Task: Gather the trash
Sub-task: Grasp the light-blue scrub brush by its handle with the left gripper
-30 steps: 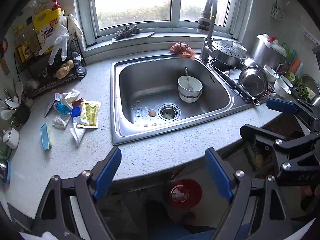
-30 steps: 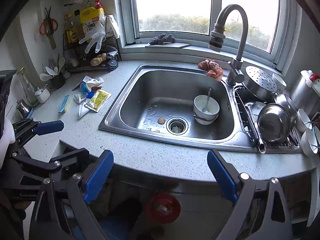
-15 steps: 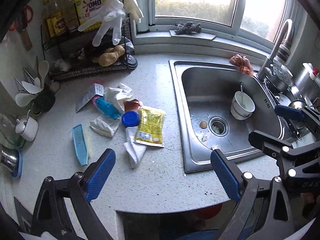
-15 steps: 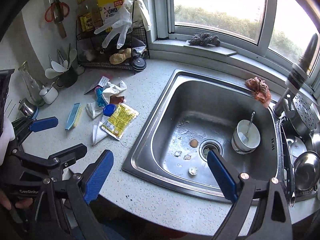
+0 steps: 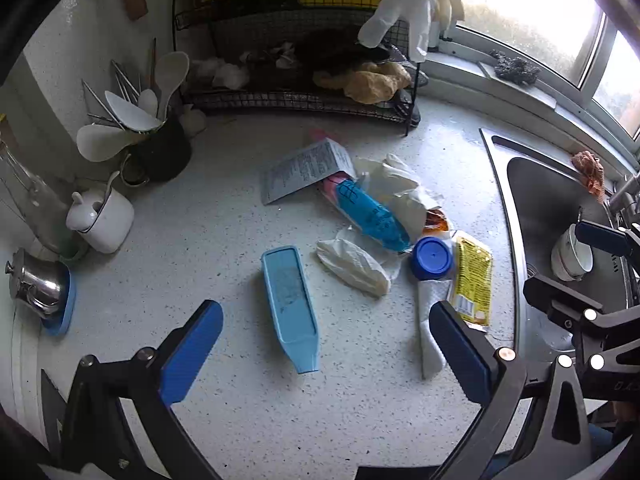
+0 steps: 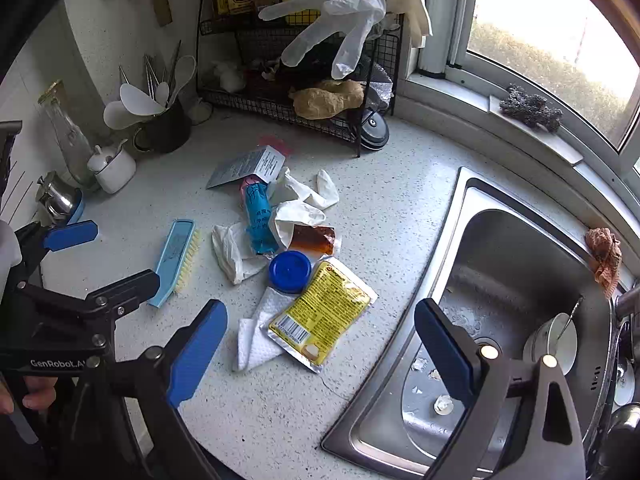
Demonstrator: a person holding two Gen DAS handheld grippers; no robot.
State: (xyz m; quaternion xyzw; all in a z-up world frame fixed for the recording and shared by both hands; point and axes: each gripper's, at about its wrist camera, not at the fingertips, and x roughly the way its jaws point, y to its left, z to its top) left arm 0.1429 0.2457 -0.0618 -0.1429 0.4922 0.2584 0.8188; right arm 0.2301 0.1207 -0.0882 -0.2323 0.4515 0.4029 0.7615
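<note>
A pile of trash lies on the speckled counter: a yellow sachet point(image 6: 320, 316) point(image 5: 472, 280), a blue lid point(image 6: 290, 266) point(image 5: 432, 258), a blue wrapper point(image 6: 258, 220) point(image 5: 372, 216), a brown sauce packet point(image 6: 314, 238), crumpled white tissues point(image 5: 354, 268) point(image 6: 230, 252), a white paper towel point(image 6: 256, 332) and a grey leaflet point(image 5: 304, 168). My left gripper point(image 5: 326, 352) is open and empty above the counter, near a blue scrub brush point(image 5: 290, 304). My right gripper point(image 6: 320, 352) is open and empty just above the yellow sachet.
A steel sink point(image 6: 500, 280) with a white bowl point(image 6: 554, 340) and food scraps lies to the right. A black wire rack point(image 6: 296, 92) with gloves, a utensil pot point(image 5: 160, 148), a white jar point(image 5: 102, 216) and a steel pot point(image 5: 36, 284) stand at the back left.
Both grippers have moved left and down from in front of the sink toward the trash pile, which now looms larger. Both stay open.
</note>
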